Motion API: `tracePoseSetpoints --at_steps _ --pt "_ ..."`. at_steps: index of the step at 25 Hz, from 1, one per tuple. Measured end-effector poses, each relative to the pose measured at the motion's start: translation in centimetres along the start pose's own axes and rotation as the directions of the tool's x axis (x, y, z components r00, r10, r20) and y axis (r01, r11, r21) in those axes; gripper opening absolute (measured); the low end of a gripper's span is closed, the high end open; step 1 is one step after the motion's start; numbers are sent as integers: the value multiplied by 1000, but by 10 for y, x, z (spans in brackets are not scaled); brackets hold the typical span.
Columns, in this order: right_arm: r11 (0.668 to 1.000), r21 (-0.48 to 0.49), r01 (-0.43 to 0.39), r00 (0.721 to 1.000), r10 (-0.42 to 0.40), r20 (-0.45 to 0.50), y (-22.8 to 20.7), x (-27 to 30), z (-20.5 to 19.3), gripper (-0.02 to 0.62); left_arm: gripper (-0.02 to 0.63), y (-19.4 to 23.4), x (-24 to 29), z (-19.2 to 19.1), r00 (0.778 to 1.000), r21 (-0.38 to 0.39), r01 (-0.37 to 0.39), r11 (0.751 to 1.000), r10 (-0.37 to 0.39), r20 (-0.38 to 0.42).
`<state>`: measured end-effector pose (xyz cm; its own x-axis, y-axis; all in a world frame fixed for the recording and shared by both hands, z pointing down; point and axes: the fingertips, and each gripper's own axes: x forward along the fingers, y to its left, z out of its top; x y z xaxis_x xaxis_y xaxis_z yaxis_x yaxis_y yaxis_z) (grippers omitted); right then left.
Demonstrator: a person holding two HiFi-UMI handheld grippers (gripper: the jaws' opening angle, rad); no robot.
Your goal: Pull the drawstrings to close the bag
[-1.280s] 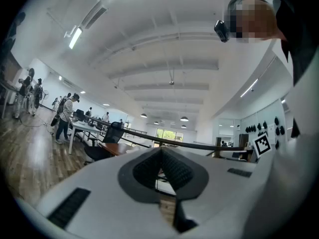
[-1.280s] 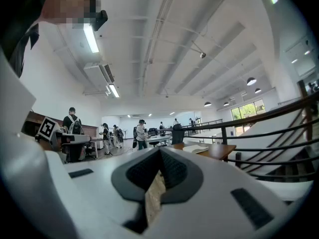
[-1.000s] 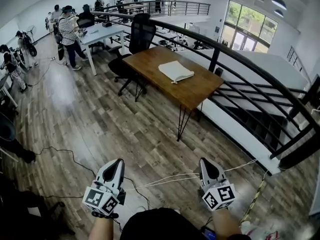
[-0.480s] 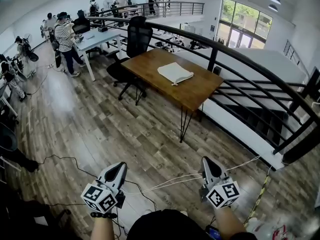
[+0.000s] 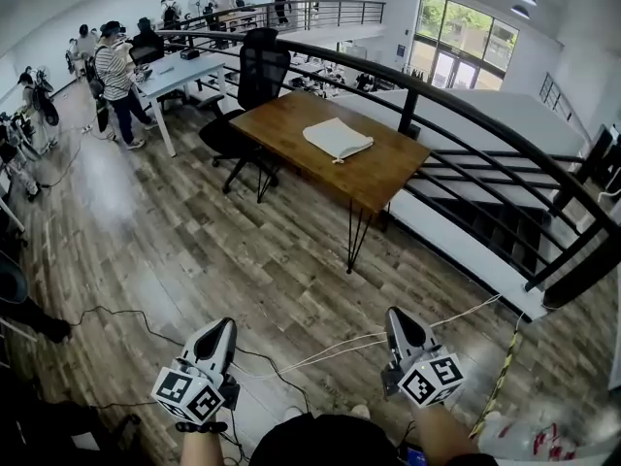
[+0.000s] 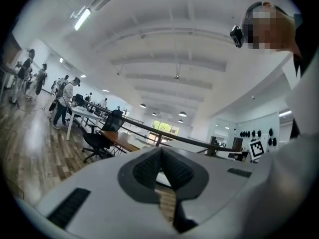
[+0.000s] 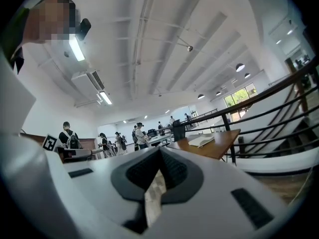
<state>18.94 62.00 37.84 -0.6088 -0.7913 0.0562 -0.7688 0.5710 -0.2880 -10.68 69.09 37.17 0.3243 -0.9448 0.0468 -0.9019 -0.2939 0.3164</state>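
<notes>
While I look down through the head view, my left gripper [image 5: 225, 324] sits at the lower left and my right gripper [image 5: 396, 315] at the lower right of centre, and the white bag [image 5: 338, 138] lies flat on the brown table [image 5: 388, 178] in the upper middle, well apart from both. In the left gripper view the jaws are pressed together with nothing between them. In the right gripper view the jaws are likewise closed and empty, the bag far off at right of centre

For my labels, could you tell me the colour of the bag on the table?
Off-white; the bag shows best in head view.
</notes>
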Motion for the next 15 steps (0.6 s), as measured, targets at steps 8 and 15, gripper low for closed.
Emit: tracePoseSetpoints --at_steps 8,15 --pt "998 -54 33 999 -34 -8 16 9 2 -5 12 17 2 2 999 84 0 996 -2 35" --pt "999 -35 7 999 -5 37 -22 45 23 -3 12 21 52 8 998 -18 25 1000 -24 60"
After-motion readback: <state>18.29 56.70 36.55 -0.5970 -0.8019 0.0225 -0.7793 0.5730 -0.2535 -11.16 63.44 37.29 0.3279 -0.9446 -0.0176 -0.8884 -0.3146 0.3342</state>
